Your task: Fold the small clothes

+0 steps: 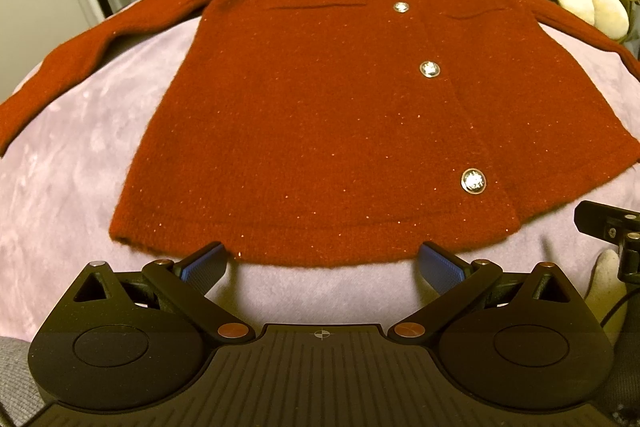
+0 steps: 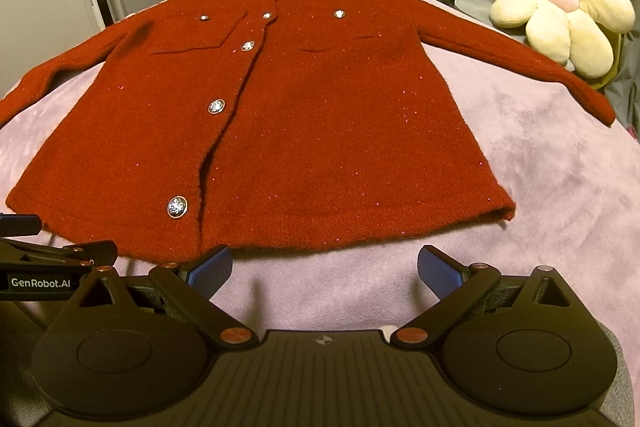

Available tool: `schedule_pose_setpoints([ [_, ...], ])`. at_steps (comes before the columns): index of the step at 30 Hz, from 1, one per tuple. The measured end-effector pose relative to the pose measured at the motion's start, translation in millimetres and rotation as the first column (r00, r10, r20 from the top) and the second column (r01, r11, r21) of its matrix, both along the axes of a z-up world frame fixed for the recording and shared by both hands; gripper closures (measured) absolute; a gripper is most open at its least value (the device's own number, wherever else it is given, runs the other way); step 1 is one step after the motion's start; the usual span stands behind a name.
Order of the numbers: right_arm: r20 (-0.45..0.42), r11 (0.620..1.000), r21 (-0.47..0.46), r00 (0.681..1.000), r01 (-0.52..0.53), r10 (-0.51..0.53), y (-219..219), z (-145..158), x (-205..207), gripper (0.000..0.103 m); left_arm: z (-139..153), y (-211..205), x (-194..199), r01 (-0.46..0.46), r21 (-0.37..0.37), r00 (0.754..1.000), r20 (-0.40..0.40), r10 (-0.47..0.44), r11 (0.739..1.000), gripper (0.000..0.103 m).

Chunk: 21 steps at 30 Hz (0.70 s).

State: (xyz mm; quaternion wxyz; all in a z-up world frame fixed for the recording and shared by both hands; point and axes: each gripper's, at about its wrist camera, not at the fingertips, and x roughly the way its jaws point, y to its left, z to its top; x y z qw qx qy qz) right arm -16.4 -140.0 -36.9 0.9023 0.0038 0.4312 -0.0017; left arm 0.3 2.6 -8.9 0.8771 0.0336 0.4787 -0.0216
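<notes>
A red cardigan (image 1: 320, 115) lies flat and buttoned on the lilac blanket (image 1: 80, 167), both sleeves spread outward and its hem toward the blanket's near edge. The left gripper (image 1: 322, 263) and right gripper (image 2: 325, 265) hover just short of that hem, jaws wide apart and holding nothing. A flower-shaped cushion (image 2: 560, 23) sits beyond the far right corner.
</notes>
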Motion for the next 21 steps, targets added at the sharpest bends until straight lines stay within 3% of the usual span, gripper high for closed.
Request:
schedule_pose_setpoints([
  [8, 0.009, 1.000, 0.011, 1.000, -0.008, 0.008, 1, 3, -1, 0.004, 3, 1, 0, 0.007, -0.011, 1.000, 0.002, -0.007, 1.000, 0.000],
  [14, 0.042, 0.997, 0.077, 0.999, -0.023, 0.020, -5, 11, -3, 0.004, 8, 1, 0, 0.006, -0.033, 1.000, -0.004, -0.006, 0.999, 0.000],
  [18, 0.082, 0.975, 0.222, 0.997, -0.017, -0.001, -28, 22, -2, 0.004, 14, 4, 8, 0.004, -0.062, 1.000, -0.010, -0.005, 0.998, 0.000],
  [21, 0.097, 0.907, 0.421, 0.995, -0.012, -0.032, -64, 28, 9, 0.004, 25, 5, 24, 0.005, -0.087, 1.000, 0.009, -0.005, 0.996, 0.000],
])
